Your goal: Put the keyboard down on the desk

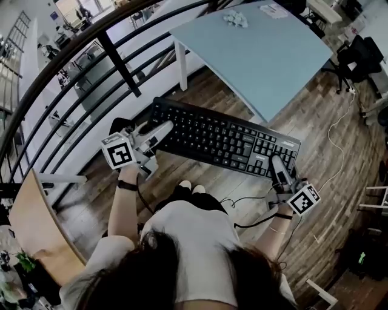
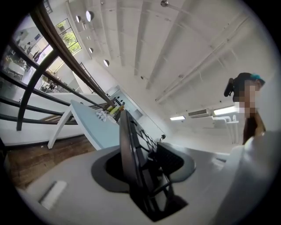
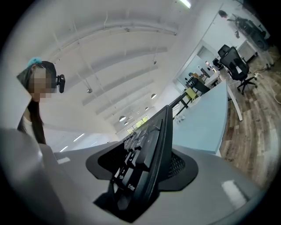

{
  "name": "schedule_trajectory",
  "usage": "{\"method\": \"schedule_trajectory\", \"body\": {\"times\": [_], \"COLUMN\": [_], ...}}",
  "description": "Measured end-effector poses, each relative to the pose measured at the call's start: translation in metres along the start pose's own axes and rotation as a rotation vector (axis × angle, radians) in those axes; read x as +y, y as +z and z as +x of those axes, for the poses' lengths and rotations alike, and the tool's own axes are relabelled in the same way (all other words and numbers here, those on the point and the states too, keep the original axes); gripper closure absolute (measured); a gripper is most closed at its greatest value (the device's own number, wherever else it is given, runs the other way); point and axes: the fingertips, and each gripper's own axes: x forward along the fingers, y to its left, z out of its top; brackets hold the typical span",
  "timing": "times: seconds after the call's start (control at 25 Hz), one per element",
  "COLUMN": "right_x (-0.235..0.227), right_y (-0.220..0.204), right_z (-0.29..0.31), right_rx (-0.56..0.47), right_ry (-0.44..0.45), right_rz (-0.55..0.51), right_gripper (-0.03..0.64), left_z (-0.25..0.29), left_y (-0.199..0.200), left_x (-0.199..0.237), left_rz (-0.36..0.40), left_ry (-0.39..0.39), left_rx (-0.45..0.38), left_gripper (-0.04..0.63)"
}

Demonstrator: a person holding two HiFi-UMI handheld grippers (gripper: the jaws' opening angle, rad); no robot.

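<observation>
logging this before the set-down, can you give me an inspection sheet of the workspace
surface: light blue desk on white legs
job's things: black keyboard held in the air, short of the desk, not yet set down
clutter: small pale bits on the desk's far part
grippers: left gripper shut on the keyboard's left end; right gripper shut on its right end
cables: white cable on the wooden floor; dark cable by the right gripper
surroundings: black railing at left; office chair beyond the desk

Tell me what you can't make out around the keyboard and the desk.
Small pale things on the desk: too small in the head view to name.
Desk's far end: cut off by the head view's top edge.
Most keyboard key labels: too small in head view, edge-on in both gripper views.
</observation>
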Motion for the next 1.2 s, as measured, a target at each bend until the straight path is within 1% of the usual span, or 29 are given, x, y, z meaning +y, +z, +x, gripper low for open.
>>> {"method": "schedule_trajectory", "body": {"times": [0.24,0.36,0.68,0.96,1.2], "right_x": [-0.004,-0.007,-0.001,0.001,-0.001], "right_y": [-0.003,0.001,-0.003,0.001,0.000], "right_z": [0.007,0.012,0.000,0.001,0.003], "right_rx": [0.014,0.019,-0.033,-0.059,-0.048], "right_ry": [0.042,0.035,0.014,0.039,0.063], "right_rz": [0.009,0.013,0.031,-0.008,-0.007], "right_gripper": [0.394,0.394,0.394,0.394,0.394], "left_z": [-0.004,-0.003,0.002,0.001,-0.004], "left_y": [-0.002,0.002,0.009,0.012,0.008], "left_x": [0.001,0.002,-0.007,-0.010,-0.011], "left_rz": [0.005,0.009,0.031,0.068,0.076], "left_ry": [0.033,0.042,0.014,-0.010,0.010], "left_rx": [-0.012,-0.016,0.026,-0.008,-0.026], "left_gripper": [0.350,0.350,0.350,0.350,0.350]}}
